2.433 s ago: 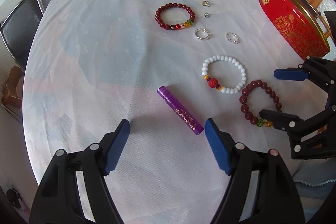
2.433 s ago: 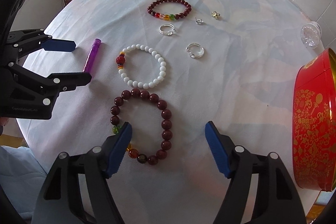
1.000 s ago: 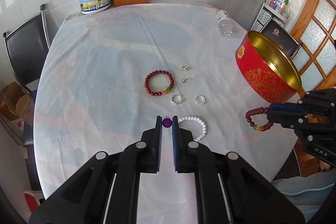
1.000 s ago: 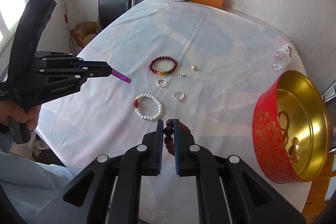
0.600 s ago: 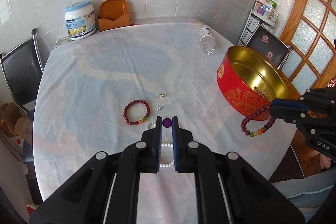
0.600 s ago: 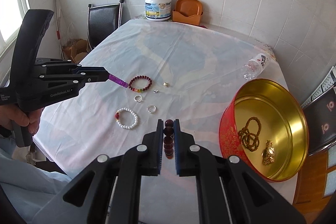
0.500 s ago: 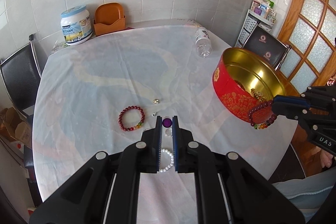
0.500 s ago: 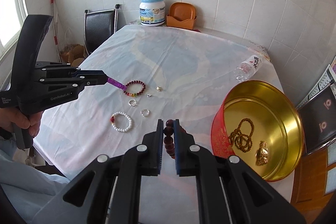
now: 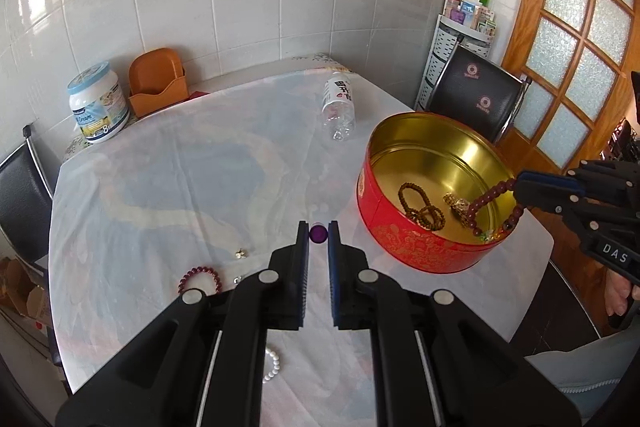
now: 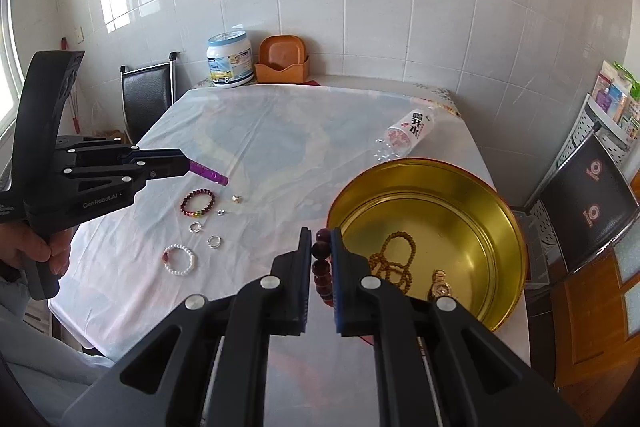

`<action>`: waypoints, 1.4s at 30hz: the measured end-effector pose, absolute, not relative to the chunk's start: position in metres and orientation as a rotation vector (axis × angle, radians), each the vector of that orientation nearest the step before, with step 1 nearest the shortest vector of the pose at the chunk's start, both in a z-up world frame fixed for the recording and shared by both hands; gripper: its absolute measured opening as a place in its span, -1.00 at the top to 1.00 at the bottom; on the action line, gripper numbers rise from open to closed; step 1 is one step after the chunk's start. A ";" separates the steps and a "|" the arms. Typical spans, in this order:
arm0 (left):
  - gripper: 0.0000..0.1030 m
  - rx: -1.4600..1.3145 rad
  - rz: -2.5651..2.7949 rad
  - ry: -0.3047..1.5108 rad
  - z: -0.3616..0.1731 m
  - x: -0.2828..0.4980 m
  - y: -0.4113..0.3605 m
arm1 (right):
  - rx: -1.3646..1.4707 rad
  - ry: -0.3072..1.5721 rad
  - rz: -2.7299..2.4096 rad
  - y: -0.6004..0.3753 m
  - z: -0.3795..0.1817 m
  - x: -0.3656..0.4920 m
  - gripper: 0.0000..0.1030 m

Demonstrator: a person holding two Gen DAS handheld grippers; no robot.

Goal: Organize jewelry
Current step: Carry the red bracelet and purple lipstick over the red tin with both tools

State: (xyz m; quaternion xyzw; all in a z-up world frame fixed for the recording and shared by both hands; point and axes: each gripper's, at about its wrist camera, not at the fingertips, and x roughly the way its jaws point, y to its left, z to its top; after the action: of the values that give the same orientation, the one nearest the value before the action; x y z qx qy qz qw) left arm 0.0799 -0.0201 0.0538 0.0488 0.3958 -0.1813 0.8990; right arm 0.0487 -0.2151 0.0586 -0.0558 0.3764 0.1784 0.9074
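My left gripper (image 9: 318, 233) is shut on a purple tube (image 9: 318, 232), held end-on above the table; the right wrist view shows that tube (image 10: 209, 173) sticking out of it. My right gripper (image 10: 321, 242) is shut on a dark red bead bracelet (image 10: 321, 267), which hangs over the near rim of the red tin (image 9: 404, 247) as a loop (image 9: 492, 201). Inside the gold-lined tin (image 10: 480, 227) lie a brown bead strand (image 10: 394, 261) and a gold watch (image 10: 439, 287). On the cloth remain a dark red bracelet (image 10: 197, 203), a white bead bracelet (image 10: 180, 259), rings (image 10: 213, 241) and small studs (image 10: 237, 199).
A clear bottle (image 9: 338, 107) lies on its side behind the tin. A milk-powder tub (image 9: 98, 109) and an orange holder (image 9: 157, 87) stand at the far edge by the tiled wall. Black chairs (image 9: 476, 99) flank the table. A person's hand (image 10: 38, 247) grips the left tool.
Both grippers rose and swung right toward the tin. The bracelet in the right gripper went from beside the tin to hanging over its rim. The purple tube stayed gripped.
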 end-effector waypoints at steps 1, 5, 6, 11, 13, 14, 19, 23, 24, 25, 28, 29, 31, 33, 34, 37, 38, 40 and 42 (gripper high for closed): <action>0.82 0.108 -0.384 0.820 0.054 0.082 -0.027 | -0.108 0.776 0.361 -0.221 0.058 0.050 0.79; 0.82 0.140 -0.419 0.826 0.054 0.093 -0.053 | -0.083 0.781 0.337 -0.244 0.056 0.055 0.79; 0.82 0.148 -0.428 0.829 0.053 0.096 -0.059 | -0.078 0.782 0.331 -0.250 0.055 0.057 0.79; 0.82 0.180 -0.476 0.844 0.050 0.111 -0.090 | -0.043 0.798 0.294 -0.276 0.049 0.067 0.79; 0.82 0.196 -0.498 0.852 0.047 0.117 -0.102 | -0.032 0.806 0.279 -0.286 0.046 0.071 0.79; 0.82 0.203 -0.508 0.855 0.046 0.120 -0.109 | -0.027 0.811 0.272 -0.290 0.044 0.074 0.79; 0.82 0.227 -0.555 0.874 0.039 0.136 -0.137 | 0.000 0.838 0.247 -0.311 0.034 0.083 0.79; 0.82 0.257 -0.597 0.892 0.031 0.146 -0.157 | 0.018 0.856 0.228 -0.324 0.026 0.093 0.79; 0.82 0.264 -0.605 0.898 0.029 0.149 -0.162 | 0.022 0.860 0.223 -0.327 0.024 0.096 0.79; 0.82 0.270 -0.612 0.905 0.026 0.152 -0.167 | 0.026 0.864 0.219 -0.331 0.021 0.100 0.79; 0.82 0.283 -0.631 0.926 0.019 0.161 -0.178 | 0.041 0.879 0.213 -0.338 0.015 0.111 0.79; 0.82 0.288 -0.636 0.933 0.016 0.163 -0.181 | 0.044 0.884 0.212 -0.340 0.013 0.115 0.79; 0.82 0.300 -0.641 0.947 0.012 0.168 -0.188 | 0.049 0.895 0.215 -0.343 0.009 0.123 0.79; 0.82 0.306 -0.647 0.956 0.010 0.173 -0.192 | 0.054 0.900 0.225 -0.345 0.007 0.130 0.79; 0.82 0.311 -0.647 0.962 0.008 0.176 -0.196 | 0.054 0.902 0.230 -0.345 0.006 0.134 0.79; 0.82 0.316 -0.651 0.989 0.002 0.183 -0.203 | 0.059 0.916 0.249 -0.344 -0.001 0.144 0.79; 0.82 0.315 -0.653 1.002 -0.002 0.185 -0.206 | 0.059 0.925 0.255 -0.342 -0.005 0.147 0.79; 0.82 0.310 -0.659 1.035 -0.008 0.189 -0.210 | 0.064 0.943 0.266 -0.340 -0.013 0.151 0.79; 0.82 0.299 -0.661 1.082 -0.017 0.194 -0.214 | 0.082 0.977 0.280 -0.341 -0.022 0.155 0.79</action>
State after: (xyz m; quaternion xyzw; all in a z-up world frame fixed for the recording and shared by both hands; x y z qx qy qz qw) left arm 0.1941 -0.2137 -0.0170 0.1390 0.5036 -0.3076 0.7953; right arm 0.1547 -0.3408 -0.0220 0.0392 0.4675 0.1338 0.8729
